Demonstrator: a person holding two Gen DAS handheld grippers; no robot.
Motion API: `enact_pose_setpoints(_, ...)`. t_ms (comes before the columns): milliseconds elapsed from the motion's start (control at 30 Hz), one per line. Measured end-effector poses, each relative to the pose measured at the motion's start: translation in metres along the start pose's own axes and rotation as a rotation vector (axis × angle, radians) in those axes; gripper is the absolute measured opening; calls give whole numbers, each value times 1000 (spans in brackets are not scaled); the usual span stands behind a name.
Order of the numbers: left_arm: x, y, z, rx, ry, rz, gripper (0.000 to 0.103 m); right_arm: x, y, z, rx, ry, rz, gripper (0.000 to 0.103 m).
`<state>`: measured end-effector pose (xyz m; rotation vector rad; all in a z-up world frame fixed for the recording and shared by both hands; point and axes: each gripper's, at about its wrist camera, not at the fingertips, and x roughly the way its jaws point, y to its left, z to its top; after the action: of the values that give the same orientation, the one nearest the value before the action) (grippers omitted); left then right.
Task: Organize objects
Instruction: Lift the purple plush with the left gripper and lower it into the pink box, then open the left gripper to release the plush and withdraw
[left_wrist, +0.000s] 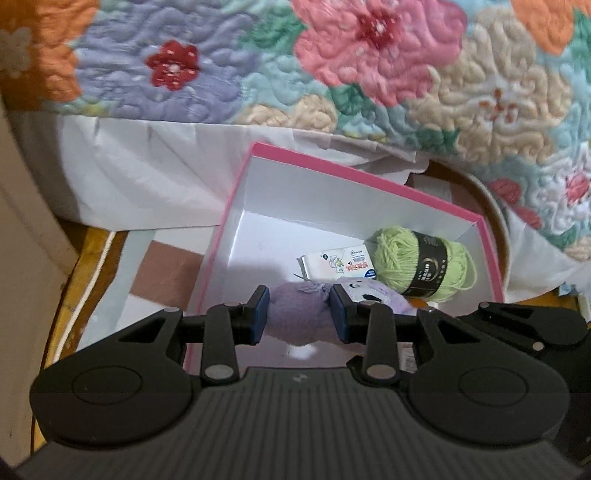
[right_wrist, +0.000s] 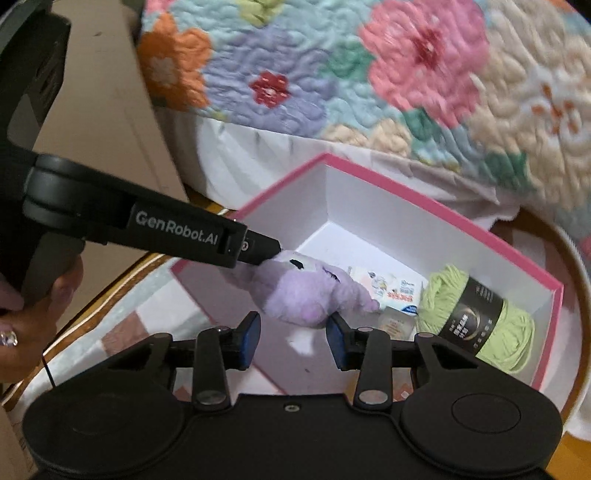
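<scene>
Left gripper (left_wrist: 298, 314) clamped on fuzzy lilac plush toy (left_wrist: 295, 317) above pink-rimmed white box (left_wrist: 236, 206).

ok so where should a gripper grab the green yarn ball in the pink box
Grip the green yarn ball across its black paper band, coming from above. It lies on its side against the pink box wall, so side access is blocked, and the banded waist is its firmest, narrowest part.
</scene>
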<state>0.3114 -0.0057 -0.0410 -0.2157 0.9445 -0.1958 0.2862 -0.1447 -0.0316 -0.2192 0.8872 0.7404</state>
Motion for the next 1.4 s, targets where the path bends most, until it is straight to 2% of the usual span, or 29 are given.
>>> enact_pose_setpoints(100,16,-8,0,60,0,26,33,13,-11,-3,28,13,8,45)
enact_pose_setpoints(133,20,-10,0,81,5,38,29,18,-15,-3,39,21,15,45)
enact_pose_setpoints(300,44,-21,-5,179,42,121,29,36,-30,-1,99,56,43,45)
enact_pose_setpoints(367,45,-19,-8,182,46,122,29,36,-32,-2,115,67,70,46)
enact_pose_setpoints(500,37,-11,-8,125,49,87,32,33,-29,-8,120,87,99,47)
enact_pose_setpoints(600,22,-9,-12,113,24,84,33,24,-27,-12,133,74,100,53)
enact_pose_setpoints(900,-37,-5,-20,101,16,66,41,-31,-15,-14,149,36,40,54)
enact_pose_setpoints(1133,-99,-7,-18,114,53,45,50,-105,25,-9,71,-28,-20,65)
enact_pose_setpoints(1400,-170,-20,-32,187,31,1,60,-172,74,-13,-11,-92,-80,77)
